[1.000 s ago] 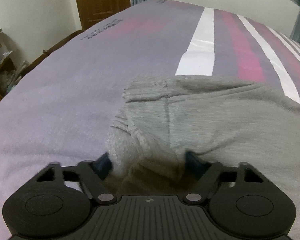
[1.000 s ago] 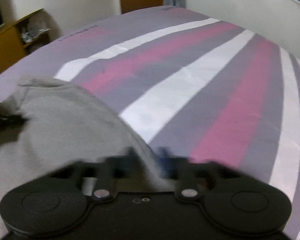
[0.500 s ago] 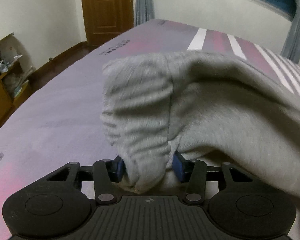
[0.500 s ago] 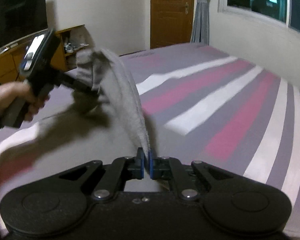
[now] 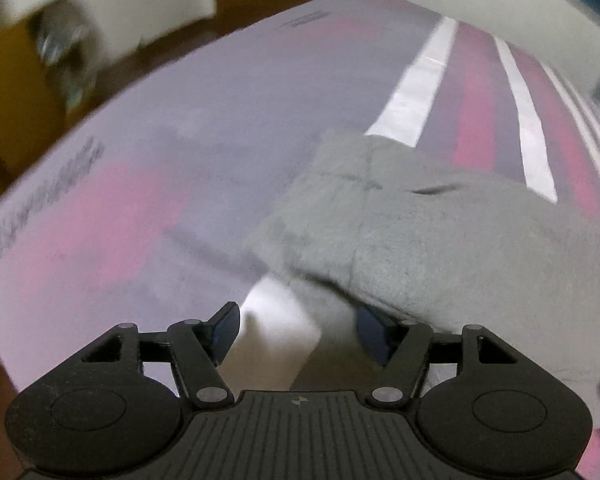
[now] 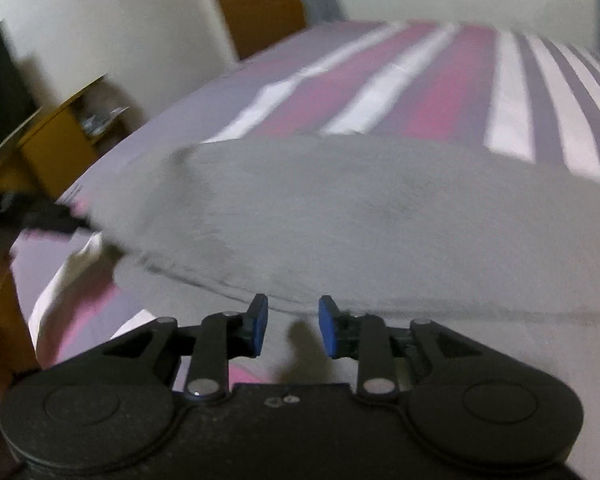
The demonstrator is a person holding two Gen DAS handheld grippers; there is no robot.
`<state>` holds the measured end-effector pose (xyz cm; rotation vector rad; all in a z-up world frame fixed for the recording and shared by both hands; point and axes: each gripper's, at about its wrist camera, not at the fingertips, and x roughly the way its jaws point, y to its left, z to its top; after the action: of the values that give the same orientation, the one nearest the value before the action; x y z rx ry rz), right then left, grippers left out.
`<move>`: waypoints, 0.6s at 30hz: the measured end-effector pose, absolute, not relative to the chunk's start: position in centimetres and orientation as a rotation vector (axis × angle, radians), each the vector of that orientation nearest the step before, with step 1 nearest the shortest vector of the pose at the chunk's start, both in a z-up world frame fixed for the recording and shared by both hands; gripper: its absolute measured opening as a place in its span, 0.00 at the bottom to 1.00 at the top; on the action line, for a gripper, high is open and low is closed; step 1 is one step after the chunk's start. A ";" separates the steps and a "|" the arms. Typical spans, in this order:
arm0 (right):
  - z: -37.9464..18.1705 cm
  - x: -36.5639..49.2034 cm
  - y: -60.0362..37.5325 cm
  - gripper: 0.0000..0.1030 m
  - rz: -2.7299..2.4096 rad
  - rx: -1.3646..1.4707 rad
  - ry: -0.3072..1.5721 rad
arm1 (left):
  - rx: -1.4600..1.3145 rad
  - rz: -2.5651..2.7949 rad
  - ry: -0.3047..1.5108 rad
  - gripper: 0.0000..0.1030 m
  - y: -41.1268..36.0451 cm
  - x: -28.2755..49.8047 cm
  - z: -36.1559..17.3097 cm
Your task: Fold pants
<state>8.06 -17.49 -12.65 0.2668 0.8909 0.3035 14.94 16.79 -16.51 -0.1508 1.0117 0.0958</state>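
The left gripper (image 5: 296, 330) is wide open and holds nothing. The pants (image 5: 440, 232) lie folded on the striped bed (image 5: 140, 152), just past its right finger. They look soft, light and floppy, so I would pinch a corner or a thick edge. They are grey and fuzzy. The right gripper (image 6: 292, 326) is partly open and empty, near their edge.

A bed (image 5: 172, 128) covered in a purple, pink and white striped sheet carries folded grey pants (image 6: 340, 216).
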 end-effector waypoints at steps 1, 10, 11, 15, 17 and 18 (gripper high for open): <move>-13.0 8.0 -18.2 0.28 0.272 0.294 0.906 | -0.212 0.089 1.015 0.64 17.4 14.4 -16.4; -14.1 7.9 -20.2 0.28 0.178 0.442 0.944 | -0.627 -0.053 1.055 0.63 16.2 13.3 -18.3; -14.2 7.6 -20.3 0.28 0.175 0.447 0.944 | -0.627 -0.039 1.054 0.63 16.0 13.6 -18.6; -14.1 6.5 -19.7 0.29 0.160 0.442 0.948 | -0.717 -0.034 1.062 0.36 15.5 14.6 -20.7; -14.5 6.5 -19.5 0.30 0.153 0.454 0.955 | -0.729 -0.024 1.044 0.29 15.2 15.1 -21.0; -14.4 6.4 -19.4 0.31 0.150 0.461 0.959 | -0.725 -0.014 1.034 0.24 15.0 15.3 -21.1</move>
<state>6.44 -19.44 -14.45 0.4609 0.9586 0.1502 15.26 15.02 -21.14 -0.7251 1.0336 -0.0143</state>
